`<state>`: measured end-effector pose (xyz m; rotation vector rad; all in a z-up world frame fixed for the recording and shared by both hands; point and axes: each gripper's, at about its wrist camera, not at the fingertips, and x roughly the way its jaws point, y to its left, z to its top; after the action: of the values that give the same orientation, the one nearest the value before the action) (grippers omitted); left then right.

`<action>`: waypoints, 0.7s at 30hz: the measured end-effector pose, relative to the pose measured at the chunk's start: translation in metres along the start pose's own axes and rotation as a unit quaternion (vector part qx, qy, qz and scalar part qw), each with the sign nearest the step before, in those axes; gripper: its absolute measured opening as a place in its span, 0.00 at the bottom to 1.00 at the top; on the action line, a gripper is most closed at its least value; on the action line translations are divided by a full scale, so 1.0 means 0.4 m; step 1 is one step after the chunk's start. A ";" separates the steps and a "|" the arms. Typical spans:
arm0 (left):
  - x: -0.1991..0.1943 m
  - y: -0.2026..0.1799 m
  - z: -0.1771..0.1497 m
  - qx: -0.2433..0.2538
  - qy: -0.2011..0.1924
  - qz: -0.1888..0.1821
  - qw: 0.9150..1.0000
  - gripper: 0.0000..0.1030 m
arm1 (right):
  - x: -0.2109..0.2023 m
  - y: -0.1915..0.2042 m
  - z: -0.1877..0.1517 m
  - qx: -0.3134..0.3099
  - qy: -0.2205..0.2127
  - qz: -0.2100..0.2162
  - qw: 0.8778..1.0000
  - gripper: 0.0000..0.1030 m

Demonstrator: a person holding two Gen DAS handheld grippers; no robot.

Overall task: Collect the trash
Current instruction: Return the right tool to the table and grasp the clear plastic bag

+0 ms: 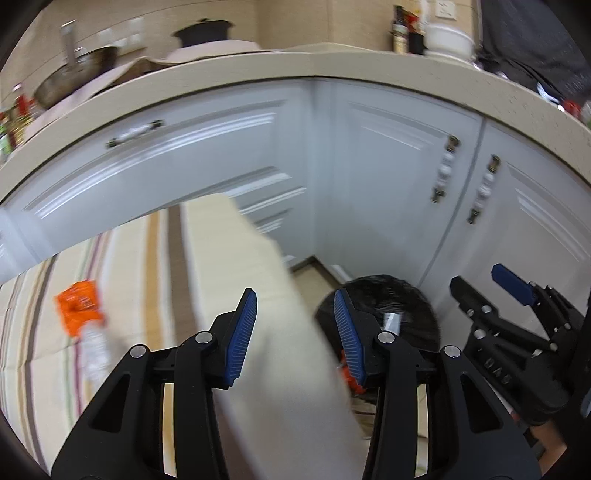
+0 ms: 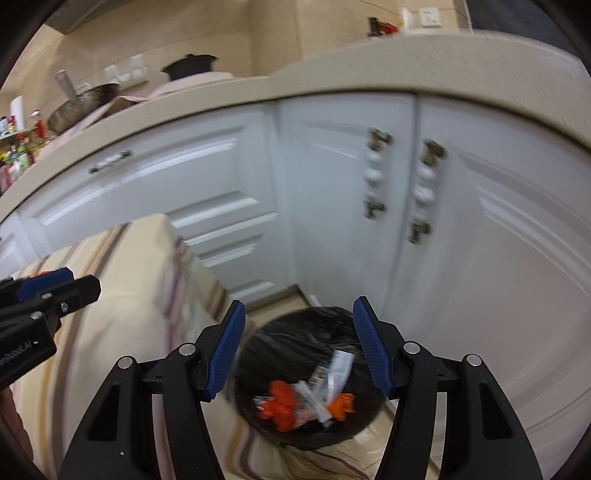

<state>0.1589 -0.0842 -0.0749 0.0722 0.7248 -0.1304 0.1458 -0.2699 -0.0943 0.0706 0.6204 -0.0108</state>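
Observation:
An orange wrapper (image 1: 77, 306) lies on the striped tablecloth (image 1: 33, 369), with a crumpled white wrapper (image 1: 94, 347) just below it. My left gripper (image 1: 294, 293) hangs open and empty above the table's right edge. Its tips (image 2: 83, 280) show at the left of the right wrist view. Beside the table, on the floor, stands a bin with a black liner (image 2: 291, 328), also seen as the bin (image 1: 410, 306) in the left wrist view. Orange and white wrappers (image 2: 284, 402) lie inside it. My right gripper (image 2: 300, 302) stands open over the bin with nothing between its fingers. The left wrist view shows the right gripper (image 1: 476, 277) too.
White cabinet doors (image 2: 461, 240) with handles stand close behind the bin, under a beige countertop (image 1: 258, 70). A wok (image 1: 74, 74), a dark pot (image 1: 203, 31), a white pot (image 1: 448, 38) and bottles sit on the counter. Tiled floor (image 1: 314, 273) shows between table and cabinets.

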 end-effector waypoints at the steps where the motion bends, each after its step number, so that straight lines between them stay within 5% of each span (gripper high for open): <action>1: -0.010 0.021 -0.004 -0.006 0.000 0.005 1.000 0.41 | -0.005 0.021 0.006 -0.004 -0.003 0.007 1.000 0.58; 21: -0.215 0.523 -0.169 -0.133 0.003 0.155 0.979 0.41 | -0.051 0.475 0.015 -0.108 -0.002 0.145 0.984 0.58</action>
<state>0.0811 0.1385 -0.0639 -0.0701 0.7238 0.2653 0.1385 -0.0811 -0.0656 -0.0500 0.5986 0.3379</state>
